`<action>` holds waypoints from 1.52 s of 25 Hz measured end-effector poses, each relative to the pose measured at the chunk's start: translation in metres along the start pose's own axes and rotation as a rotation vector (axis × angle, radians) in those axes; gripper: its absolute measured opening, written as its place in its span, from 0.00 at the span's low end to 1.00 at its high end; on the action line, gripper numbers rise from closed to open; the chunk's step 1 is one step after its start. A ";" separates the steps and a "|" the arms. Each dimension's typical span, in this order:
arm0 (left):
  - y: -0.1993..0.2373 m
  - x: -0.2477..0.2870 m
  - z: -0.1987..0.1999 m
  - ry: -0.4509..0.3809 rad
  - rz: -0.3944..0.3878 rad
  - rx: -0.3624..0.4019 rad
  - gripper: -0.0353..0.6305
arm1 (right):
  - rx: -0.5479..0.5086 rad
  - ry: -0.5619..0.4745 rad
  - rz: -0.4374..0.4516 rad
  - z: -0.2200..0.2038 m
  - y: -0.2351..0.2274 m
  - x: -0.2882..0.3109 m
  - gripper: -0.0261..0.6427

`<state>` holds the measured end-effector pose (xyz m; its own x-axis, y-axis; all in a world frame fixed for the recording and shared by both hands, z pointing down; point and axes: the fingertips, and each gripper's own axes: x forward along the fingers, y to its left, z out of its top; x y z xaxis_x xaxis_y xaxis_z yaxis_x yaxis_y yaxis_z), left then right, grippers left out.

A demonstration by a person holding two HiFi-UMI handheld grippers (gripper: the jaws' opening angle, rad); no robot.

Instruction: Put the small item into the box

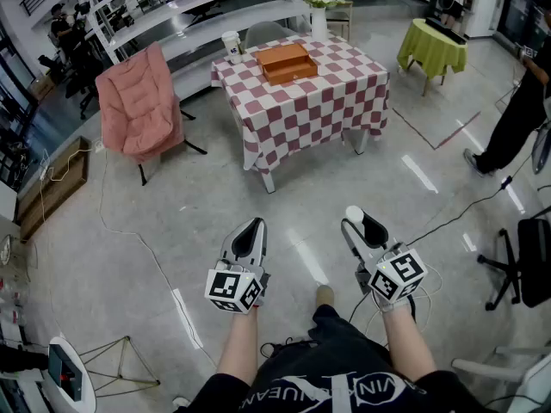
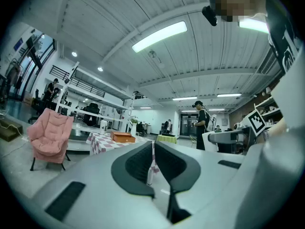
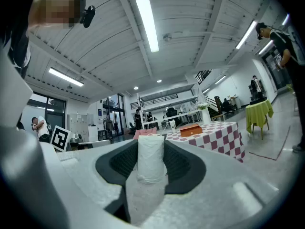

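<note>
two grippers: left gripper [image 1: 250, 229] clenched empty, right gripper [image 1: 362, 222] grasping a white small item [image 3: 150, 159]. orange box [image 1: 288, 63] sits near the checkered table's [image 1: 344, 97] far edge, well apart from both.

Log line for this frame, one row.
stage: not yet boxed | right tongs: shut on white item | left tongs: shut, empty | box: on checkered table ahead, out of reach

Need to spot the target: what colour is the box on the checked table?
Orange-brown: the flat rectangular box shows best in the head view.
</note>
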<state>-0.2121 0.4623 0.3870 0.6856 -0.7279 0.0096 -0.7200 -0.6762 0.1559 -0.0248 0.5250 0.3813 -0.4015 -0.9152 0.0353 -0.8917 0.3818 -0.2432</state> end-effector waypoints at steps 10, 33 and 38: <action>0.018 0.082 0.001 0.011 0.033 0.011 0.08 | 0.003 0.009 0.018 0.012 -0.076 0.051 0.27; 0.034 0.145 -0.012 0.059 0.107 -0.003 0.08 | 0.085 0.058 0.089 0.003 -0.142 0.101 0.27; 0.056 0.161 -0.020 0.079 0.129 -0.021 0.08 | 0.114 0.069 0.091 0.002 -0.159 0.129 0.27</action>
<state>-0.1395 0.3098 0.4172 0.5944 -0.7968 0.1085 -0.8009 -0.5743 0.1693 0.0655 0.3460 0.4230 -0.4965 -0.8649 0.0739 -0.8232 0.4421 -0.3563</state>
